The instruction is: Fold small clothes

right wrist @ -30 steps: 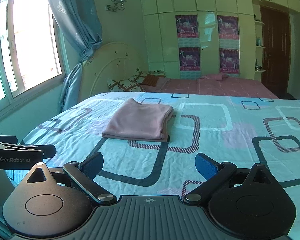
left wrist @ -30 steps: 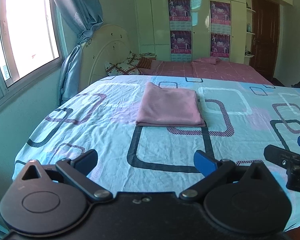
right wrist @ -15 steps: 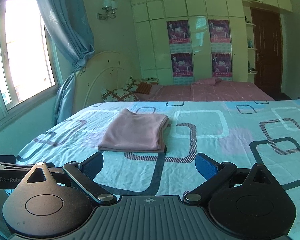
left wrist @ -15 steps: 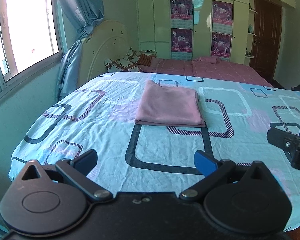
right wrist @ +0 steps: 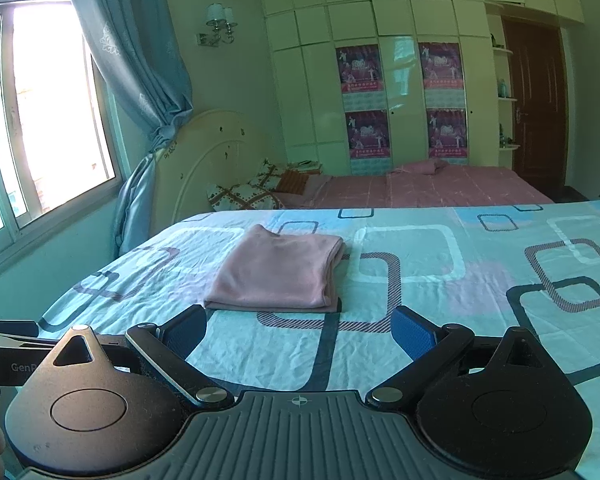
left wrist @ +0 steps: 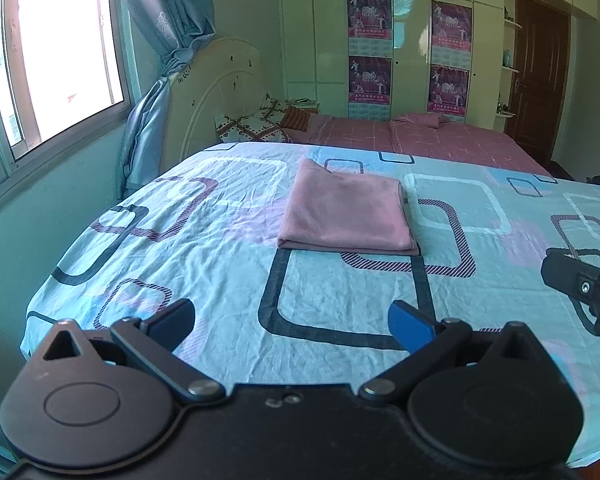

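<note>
We hold our left gripper (left wrist: 292, 322) over the near edge of the bed (left wrist: 228, 292), its fingers spread wide with nothing between them. Our right gripper (right wrist: 299, 330) sits the same way, fingers wide apart and empty, a little lower and to the right; part of it shows at the right edge of the left camera's view.

The pink cloth (left wrist: 347, 210) lies folded into a neat flat rectangle on the bedsheet (right wrist: 440, 292), toward the far middle of the bed and well apart from both grippers. From the right camera it (right wrist: 278, 270) sits slightly left of centre, with its stacked folded edges facing right and near. The sheet is light blue with dark, white and striped rounded squares, and it is wrinkled on the near left side.

Farther back, a second bed with a pink cover (right wrist: 440, 188) and patterned pillows (right wrist: 244, 192) stands against a wardrobe (right wrist: 404, 92) with posters on its doors. A window (left wrist: 56, 48) and blue curtain (right wrist: 140, 64) are on the left, a brown door (right wrist: 536, 108) on the far right.
</note>
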Available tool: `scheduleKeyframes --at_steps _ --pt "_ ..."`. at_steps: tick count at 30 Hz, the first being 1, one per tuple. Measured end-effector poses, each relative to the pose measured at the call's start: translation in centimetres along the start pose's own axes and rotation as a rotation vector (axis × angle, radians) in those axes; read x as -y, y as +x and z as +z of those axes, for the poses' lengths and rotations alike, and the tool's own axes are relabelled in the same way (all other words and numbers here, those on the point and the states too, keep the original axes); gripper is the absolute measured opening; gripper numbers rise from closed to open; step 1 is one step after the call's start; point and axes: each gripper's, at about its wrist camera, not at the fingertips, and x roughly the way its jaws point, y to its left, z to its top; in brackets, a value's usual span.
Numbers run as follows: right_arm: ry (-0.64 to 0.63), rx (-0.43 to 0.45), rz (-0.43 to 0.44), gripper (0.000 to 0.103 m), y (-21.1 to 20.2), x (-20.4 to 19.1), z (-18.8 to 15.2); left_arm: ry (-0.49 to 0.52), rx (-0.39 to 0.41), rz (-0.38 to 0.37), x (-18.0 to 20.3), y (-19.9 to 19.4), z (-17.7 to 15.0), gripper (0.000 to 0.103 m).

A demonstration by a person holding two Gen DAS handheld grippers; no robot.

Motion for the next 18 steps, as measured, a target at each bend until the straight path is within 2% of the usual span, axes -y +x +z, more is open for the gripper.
scheduleKeyframes --at_steps 18 --pt "-0.003 -0.003 0.005 0.098 -0.11 -0.37 -0.07 -0.006 -0.019 -0.011 -0.28 0.27 -0.01 0.102"
